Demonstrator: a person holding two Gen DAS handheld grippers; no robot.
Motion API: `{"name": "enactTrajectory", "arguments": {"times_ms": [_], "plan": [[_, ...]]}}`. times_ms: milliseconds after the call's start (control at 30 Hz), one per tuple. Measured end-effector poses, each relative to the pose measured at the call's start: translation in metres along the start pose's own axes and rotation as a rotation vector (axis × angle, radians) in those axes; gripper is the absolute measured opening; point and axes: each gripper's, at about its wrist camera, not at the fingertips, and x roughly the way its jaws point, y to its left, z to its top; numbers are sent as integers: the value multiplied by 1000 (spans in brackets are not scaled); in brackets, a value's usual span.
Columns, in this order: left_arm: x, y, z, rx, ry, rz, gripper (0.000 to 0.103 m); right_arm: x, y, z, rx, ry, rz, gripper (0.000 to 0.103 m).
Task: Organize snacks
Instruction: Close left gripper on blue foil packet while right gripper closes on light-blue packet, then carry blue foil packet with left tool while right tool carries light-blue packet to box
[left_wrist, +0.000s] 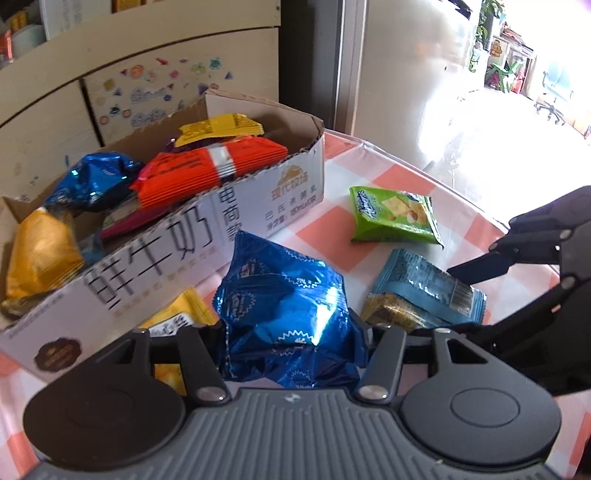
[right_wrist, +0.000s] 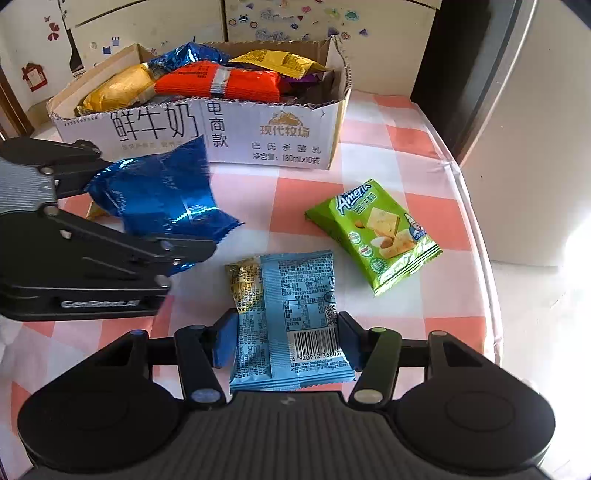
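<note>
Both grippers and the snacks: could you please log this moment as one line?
left gripper: shut on blue foil bag | right gripper: shut on light blue packet | green packet: on table | box: partly filled

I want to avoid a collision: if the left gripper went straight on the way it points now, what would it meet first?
The left gripper already clamps the blue foil packet; straight on, probably the checkered tablecloth near the box, though depth is unclear.

A home, by the look of things: pink-and-white checked cloth (right_wrist: 369, 162) over the tabletop, cream cabinet doors (left_wrist: 147, 96) dotted with childish colourful stickers, flower and house decals on the wall (right_wrist: 40, 55), potted greenery (left_wrist: 487, 33) in a sunlit room beyond.
</note>
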Motion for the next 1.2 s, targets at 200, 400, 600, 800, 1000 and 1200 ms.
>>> {"name": "enactTrajectory", "arguments": {"times_ms": [200,400,600,800,1000,1200], "plan": [[-19,-1,-11,-7,-21,17,56,-1,11,2,-33,2,-12,63],[-38,2,-19,-17,-56,37,56,-13,15,1,-34,-24,-31,63],[-64,6,-21,-33,-120,49,56,-34,20,-1,-27,-79,-48,63],[-82,14,-28,-52,-146,79,56,-48,21,8,-21,-139,-64,63],[-97,29,-32,-99,-184,123,56,-66,28,25,-34,-225,-62,63],[-117,47,-20,-166,-256,148,56,-82,41,45,-67,-299,-35,63]]}}
